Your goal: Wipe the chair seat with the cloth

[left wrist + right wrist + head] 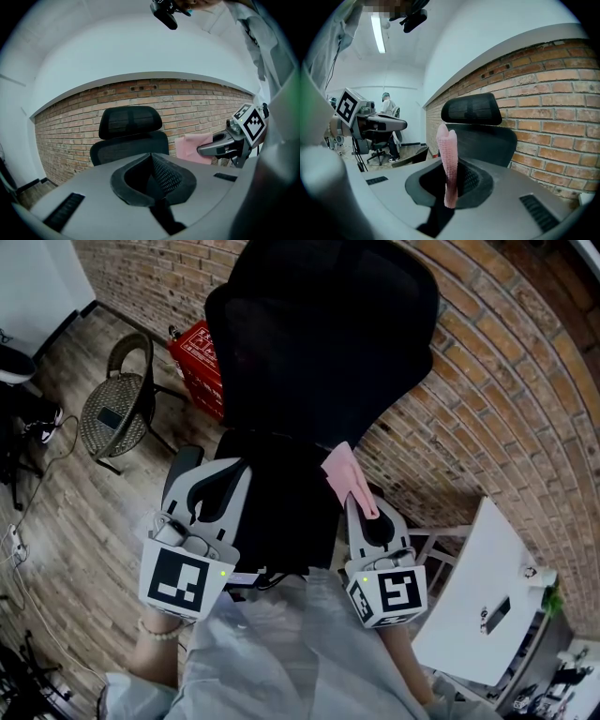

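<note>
Right claw [359, 505] clamped on pink cloth [347, 472], left claw [212, 486] jaws together and empty, chair seat [281, 507] just ahead, so wiping looks not yet begun.

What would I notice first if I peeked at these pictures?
The big black office chair fills the middle, standing against a brick wall. A pink cloth pops out brightly against all that black, pinched in the right gripper just in front of the chair. A red crate sits on the wooden floor to the chair's left.
</note>
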A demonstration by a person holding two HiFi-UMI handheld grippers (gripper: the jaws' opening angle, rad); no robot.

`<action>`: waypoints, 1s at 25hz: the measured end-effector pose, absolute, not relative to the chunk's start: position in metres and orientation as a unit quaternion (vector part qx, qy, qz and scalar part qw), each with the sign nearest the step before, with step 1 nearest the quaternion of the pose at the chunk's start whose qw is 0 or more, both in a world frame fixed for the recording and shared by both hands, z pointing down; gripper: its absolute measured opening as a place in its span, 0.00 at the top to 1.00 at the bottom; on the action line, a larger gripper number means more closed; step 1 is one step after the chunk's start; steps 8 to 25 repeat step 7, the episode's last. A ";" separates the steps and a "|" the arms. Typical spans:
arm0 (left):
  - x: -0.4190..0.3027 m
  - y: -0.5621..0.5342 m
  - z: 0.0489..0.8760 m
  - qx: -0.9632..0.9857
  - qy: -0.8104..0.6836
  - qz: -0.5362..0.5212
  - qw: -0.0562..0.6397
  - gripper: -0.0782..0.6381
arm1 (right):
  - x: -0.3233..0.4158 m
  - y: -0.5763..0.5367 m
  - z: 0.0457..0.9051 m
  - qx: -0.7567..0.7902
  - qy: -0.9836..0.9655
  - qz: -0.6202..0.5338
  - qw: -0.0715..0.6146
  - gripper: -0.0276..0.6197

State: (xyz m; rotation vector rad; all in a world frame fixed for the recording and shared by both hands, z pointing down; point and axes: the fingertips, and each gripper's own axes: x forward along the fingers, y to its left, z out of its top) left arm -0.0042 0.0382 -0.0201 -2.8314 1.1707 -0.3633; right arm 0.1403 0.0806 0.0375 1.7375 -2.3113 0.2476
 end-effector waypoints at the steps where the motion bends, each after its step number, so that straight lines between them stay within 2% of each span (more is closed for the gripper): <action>1: -0.004 0.038 -0.020 -0.917 0.380 -0.118 0.028 0.87 | 0.140 0.081 0.038 0.595 -0.790 0.086 0.119 0.88; 25: -0.004 0.040 -0.018 -0.918 0.379 -0.117 0.029 0.87 | 0.139 0.082 0.040 0.588 -0.795 0.082 0.125 0.88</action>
